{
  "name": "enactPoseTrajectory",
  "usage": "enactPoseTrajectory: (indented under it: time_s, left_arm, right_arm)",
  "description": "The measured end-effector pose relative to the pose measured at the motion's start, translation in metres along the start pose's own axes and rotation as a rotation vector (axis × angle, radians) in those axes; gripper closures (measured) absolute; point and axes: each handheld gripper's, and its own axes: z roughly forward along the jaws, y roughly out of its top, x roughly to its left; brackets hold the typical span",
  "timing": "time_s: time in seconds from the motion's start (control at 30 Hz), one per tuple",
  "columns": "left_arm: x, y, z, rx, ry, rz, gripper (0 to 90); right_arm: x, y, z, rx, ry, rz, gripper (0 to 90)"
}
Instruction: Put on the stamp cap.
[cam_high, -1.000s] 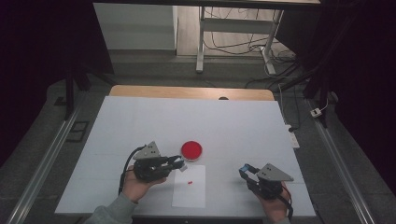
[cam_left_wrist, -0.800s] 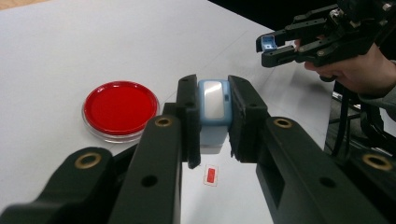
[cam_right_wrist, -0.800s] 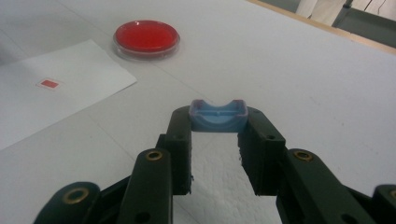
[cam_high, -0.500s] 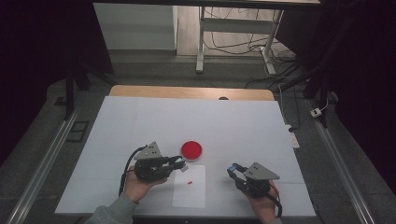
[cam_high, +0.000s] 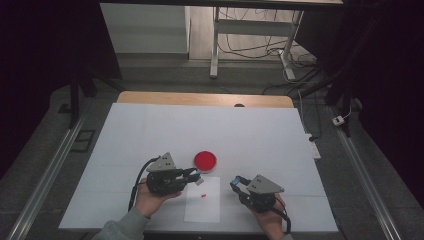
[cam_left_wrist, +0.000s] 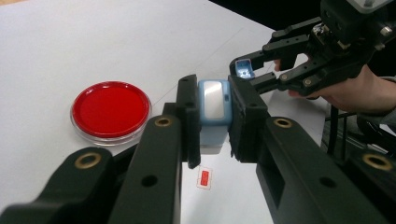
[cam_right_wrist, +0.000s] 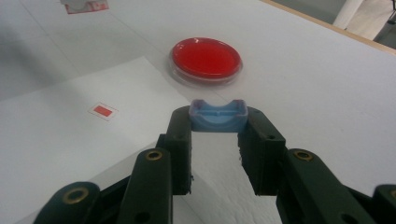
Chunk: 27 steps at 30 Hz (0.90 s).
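The left hand-held gripper clamps a blue stamp above the white paper; the right hand-held gripper grips its blue cap beside the paper's edge. Open counter lies beyond the red dish.

It looks like a laboratory or test room: a white bench stands on a grey floor, with loose cables behind, metal rails beside it, and dark surroundings.
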Motion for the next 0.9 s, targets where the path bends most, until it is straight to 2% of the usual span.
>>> enactPoseTrajectory:
  time_s: [0.1, 0.37, 0.9]
  left_arm:
    - [0.0, 0.0, 0.0, 0.0, 0.0, 0.001, 75.7]
    - [0.0, 0.0, 0.001, -0.001, -0.001, -0.002, 75.6]
    - [0.0, 0.0, 0.002, 0.001, 0.001, 0.0, 75.7]
  right_arm:
    - [0.004, 0.002, 0.004, -0.01, 0.02, 0.019, 65.1]
    - [0.018, 0.009, 0.016, -0.013, 0.058, -0.005, 65.0]
    - [0.035, 0.019, 0.036, -0.009, 0.088, -0.025, 65.0]
